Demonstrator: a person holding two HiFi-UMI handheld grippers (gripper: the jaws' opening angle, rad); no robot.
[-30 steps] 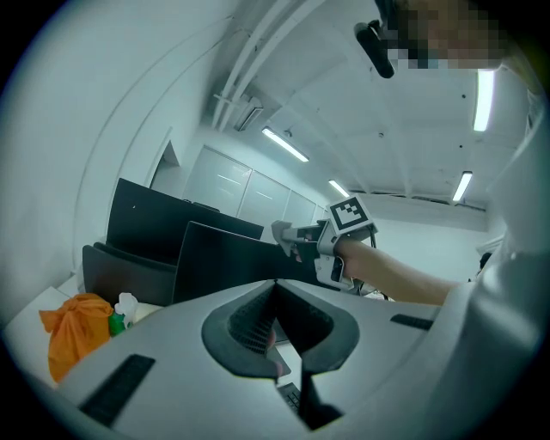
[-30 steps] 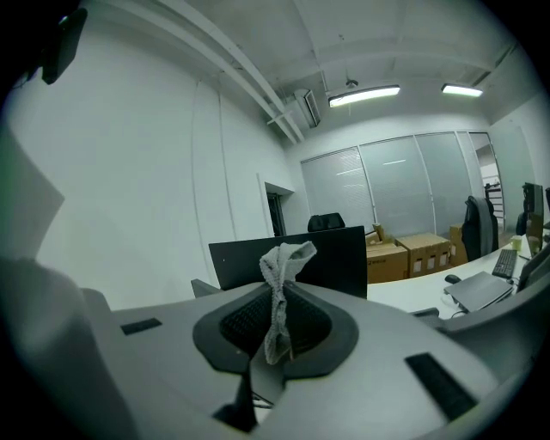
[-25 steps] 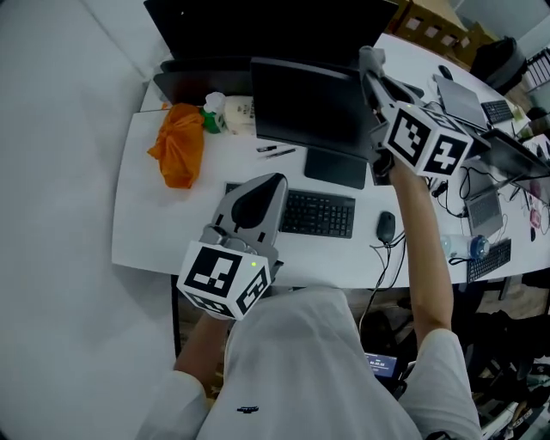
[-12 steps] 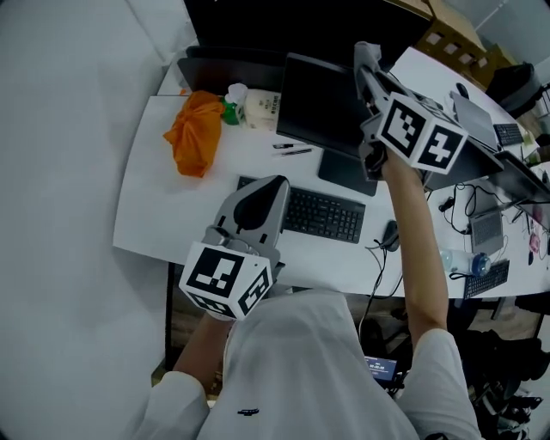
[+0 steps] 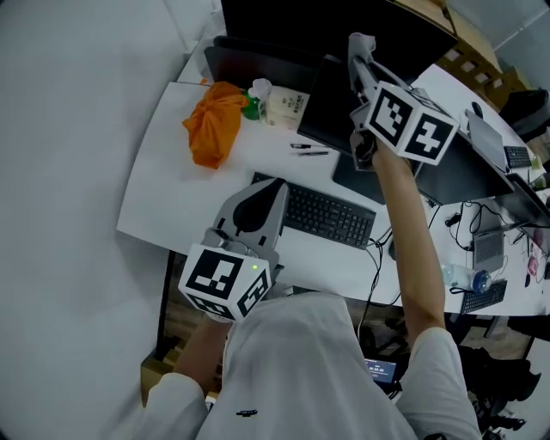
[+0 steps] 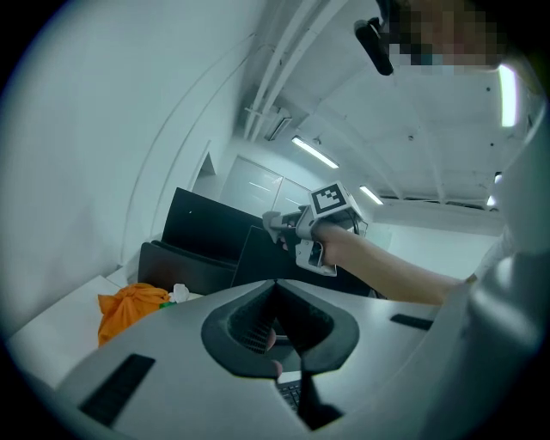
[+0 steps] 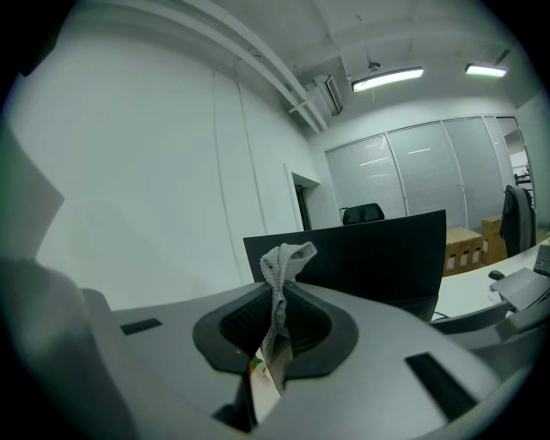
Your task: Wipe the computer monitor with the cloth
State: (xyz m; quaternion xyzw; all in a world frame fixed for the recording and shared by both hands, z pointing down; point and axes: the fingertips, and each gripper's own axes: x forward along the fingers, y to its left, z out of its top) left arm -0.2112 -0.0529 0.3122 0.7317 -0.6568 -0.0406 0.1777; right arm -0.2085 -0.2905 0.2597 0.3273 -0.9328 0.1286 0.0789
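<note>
A dark computer monitor [image 5: 329, 105] stands at the back of the white desk [image 5: 172, 189], with a larger black screen [image 5: 309, 21] behind it. My right gripper [image 5: 359, 45] is raised at the monitor's upper right and is shut on a grey cloth [image 7: 278, 268], which sticks up from the jaws in front of the monitor [image 7: 378, 249]. The left gripper [image 5: 258, 196] hangs low over the desk's near edge by the keyboard [image 5: 326, 215], jaws closed with nothing between them. From the left gripper view [image 6: 277, 285], the right gripper [image 6: 292, 230] shows beside the monitor [image 6: 256, 256].
An orange bundle [image 5: 215, 129] lies at the desk's back left, next to a green-and-white bottle [image 5: 255, 98] and a small box [image 5: 288, 107]. Two pens [image 5: 309, 150] lie in front of the monitor. Other desks with laptops and cables [image 5: 490, 146] stand to the right.
The right gripper with the cloth has stayed at the monitor's top while the head view swung, so the desk now sits farther right and more tilted. The left gripper has kept its place.
</note>
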